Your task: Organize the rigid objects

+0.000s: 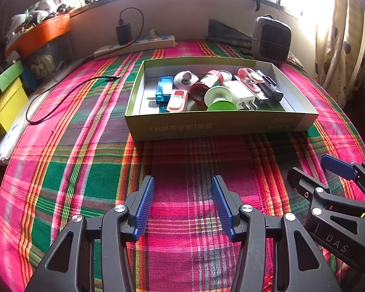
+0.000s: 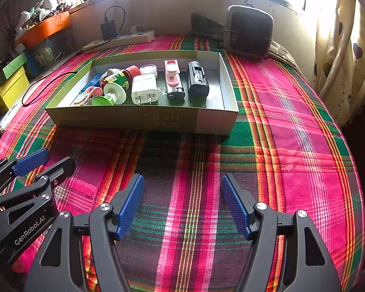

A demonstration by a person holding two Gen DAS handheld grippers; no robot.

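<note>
- The left hand-held gripper sits at the bottom centre of its own view, jaws spread wide with nothing between the 2 blue pads, only plaid cloth beneath.
- The right hand-held gripper sits at the bottom centre of its view, likewise released and holding nothing; it also shows at the right edge of the left view.
- The left hand-held gripper shows again at the lower left of the right view, fingers parted.
- A shallow green cardboard box lies on the cloth in the upper middle of both frames, well apart from both grippers.
- Inside the box, from the left in the left view: a blue translucent gadget, a white domed disc, a pink-and-white case, a red-and-green can lying on its side, a green-and-white spool, a white plug adapter, a pink clip and a black battery pack.
- The items are crowded together, several touching.
- Behind the box, at the top of the left view: a power strip with a black charger, and a small grey heater at upper right.
- A black cable trails across the cloth left of the box.
</note>
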